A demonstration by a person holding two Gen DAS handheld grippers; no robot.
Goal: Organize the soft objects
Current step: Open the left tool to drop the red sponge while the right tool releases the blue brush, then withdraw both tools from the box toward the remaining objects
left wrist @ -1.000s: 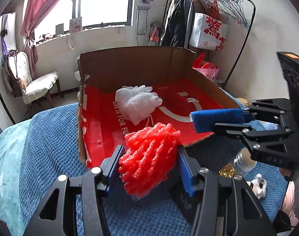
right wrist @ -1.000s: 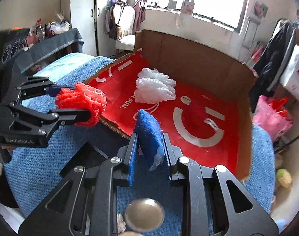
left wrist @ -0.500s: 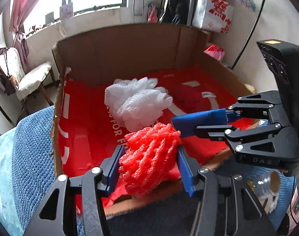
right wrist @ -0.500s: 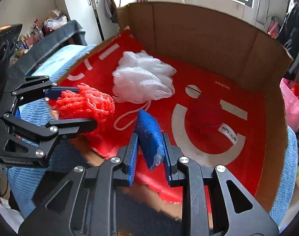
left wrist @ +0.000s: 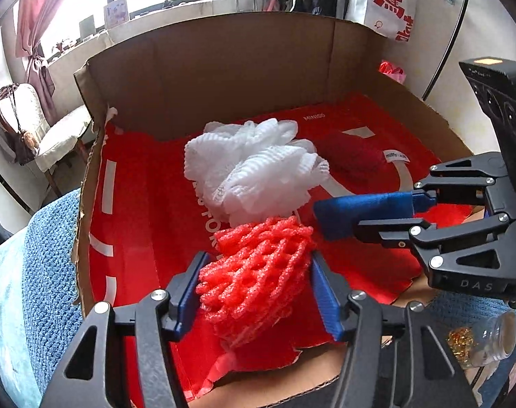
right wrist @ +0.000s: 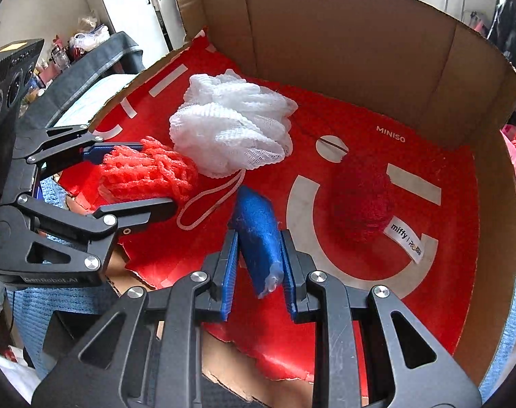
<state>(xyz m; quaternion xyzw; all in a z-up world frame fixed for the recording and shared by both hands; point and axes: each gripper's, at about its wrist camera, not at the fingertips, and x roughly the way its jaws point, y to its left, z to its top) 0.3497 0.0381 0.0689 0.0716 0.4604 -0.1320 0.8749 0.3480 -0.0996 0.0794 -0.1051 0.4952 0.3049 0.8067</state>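
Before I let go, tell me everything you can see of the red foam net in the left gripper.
The red foam net is a bunched, springy mesh sleeve of bright coral-red foam, crumpled into a lump. It sits between the left gripper fingers, whose jaws are opening, above the near edge of the cardboard box. The white mesh pouf lies just behind it, seemingly touching.

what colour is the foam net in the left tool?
Bright red foam mesh net, clearest in the left wrist view.
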